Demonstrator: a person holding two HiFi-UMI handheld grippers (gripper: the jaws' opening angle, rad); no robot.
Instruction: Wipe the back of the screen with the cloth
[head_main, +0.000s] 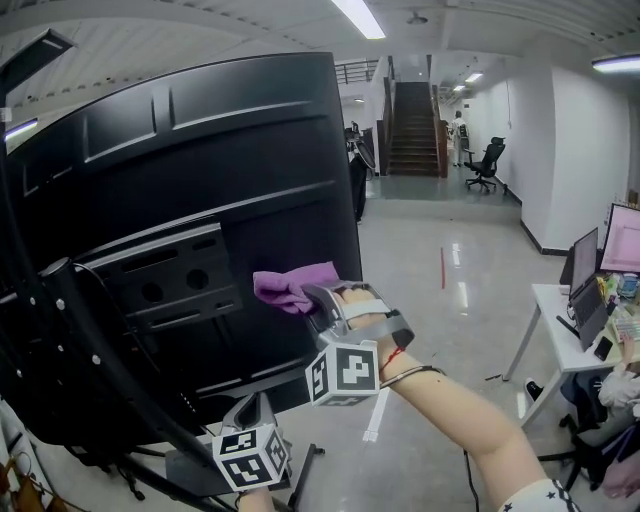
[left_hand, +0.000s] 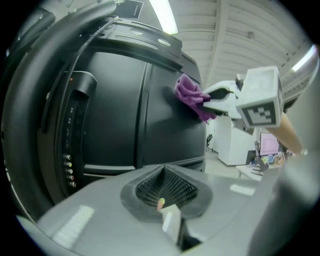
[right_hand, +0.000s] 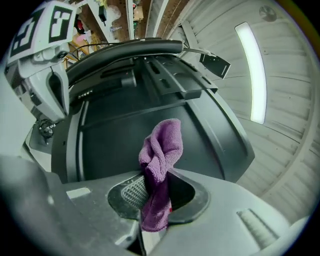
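Observation:
The big black screen (head_main: 180, 180) stands with its back toward me, filling the left of the head view. My right gripper (head_main: 318, 298) is shut on a purple cloth (head_main: 295, 286), and the cloth presses against the screen's back near its right edge. The same cloth (right_hand: 161, 160) bunches between the jaws in the right gripper view, and the left gripper view shows the purple cloth (left_hand: 192, 96) against the dark panel (left_hand: 150, 115). My left gripper (head_main: 252, 412) is low, below the screen's bottom edge, shut with nothing in it.
A black stand arm (head_main: 90, 350) with cables crosses the screen's lower left. Behind lie a glossy floor (head_main: 440, 290), a staircase (head_main: 412, 130), an office chair (head_main: 486, 165) and a white desk (head_main: 560, 330) with monitors at the right.

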